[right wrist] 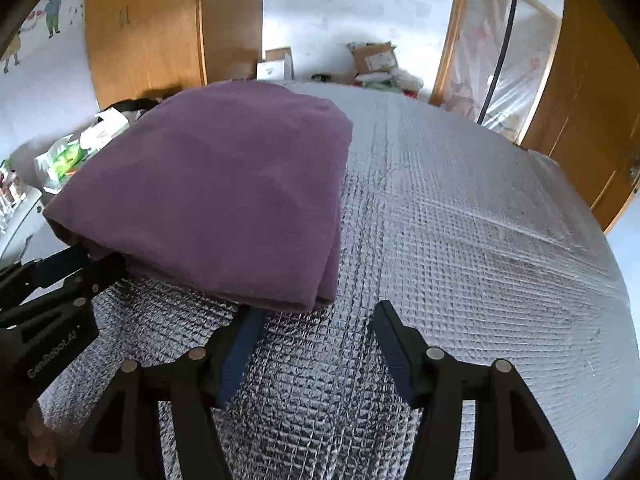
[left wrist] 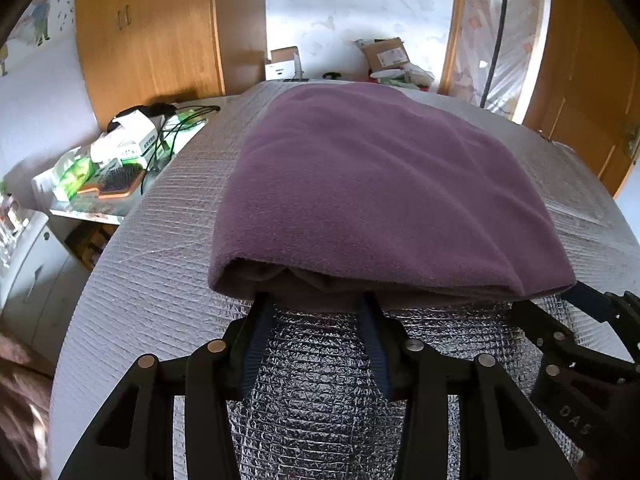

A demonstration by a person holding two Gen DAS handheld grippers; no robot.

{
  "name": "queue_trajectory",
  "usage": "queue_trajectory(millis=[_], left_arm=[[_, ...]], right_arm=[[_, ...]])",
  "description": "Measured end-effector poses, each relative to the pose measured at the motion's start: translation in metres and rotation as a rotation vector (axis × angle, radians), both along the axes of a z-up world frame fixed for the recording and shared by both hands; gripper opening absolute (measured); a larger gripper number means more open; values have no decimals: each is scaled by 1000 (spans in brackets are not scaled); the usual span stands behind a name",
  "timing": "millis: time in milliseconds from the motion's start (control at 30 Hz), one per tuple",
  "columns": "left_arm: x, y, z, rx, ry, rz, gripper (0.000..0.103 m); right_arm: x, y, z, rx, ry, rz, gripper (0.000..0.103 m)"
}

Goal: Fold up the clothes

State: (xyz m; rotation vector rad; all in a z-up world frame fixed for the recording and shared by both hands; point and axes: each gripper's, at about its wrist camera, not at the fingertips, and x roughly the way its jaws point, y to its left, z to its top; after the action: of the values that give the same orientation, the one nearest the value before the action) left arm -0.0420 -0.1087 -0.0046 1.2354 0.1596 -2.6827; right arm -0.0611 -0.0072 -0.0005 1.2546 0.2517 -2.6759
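Observation:
A folded purple garment (left wrist: 372,188) lies in a thick stack on the silver quilted table cover (left wrist: 168,280). My left gripper (left wrist: 316,300) is open, its fingertips tucked under the garment's near edge at the left. My right gripper (right wrist: 316,308) is open at the garment's (right wrist: 224,192) near right corner; its left fingertip (right wrist: 250,322) touches under the edge, its right finger stands on bare cover. Each gripper shows in the other's view: the right one (left wrist: 580,312) at right, the left one (right wrist: 72,264) at left.
A side table at the left holds a hairbrush (left wrist: 116,184), green packets, boxes and cables. Cardboard boxes (left wrist: 384,56) lie beyond the far edge. A wooden wardrobe (left wrist: 148,32) and a door (left wrist: 588,80) stand behind. Bare cover (right wrist: 480,220) stretches to the garment's right.

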Motion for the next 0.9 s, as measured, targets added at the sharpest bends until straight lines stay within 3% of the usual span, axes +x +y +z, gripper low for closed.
queue_trajectory(millis=[267, 900], left_arm=[[-1, -4, 1, 3, 0, 0, 46], [-3, -6, 1, 10, 2, -1, 47]], right_arm=[[-3, 8, -2, -59, -14, -2, 61], [-4, 10, -2, -61, -14, 0, 61]])
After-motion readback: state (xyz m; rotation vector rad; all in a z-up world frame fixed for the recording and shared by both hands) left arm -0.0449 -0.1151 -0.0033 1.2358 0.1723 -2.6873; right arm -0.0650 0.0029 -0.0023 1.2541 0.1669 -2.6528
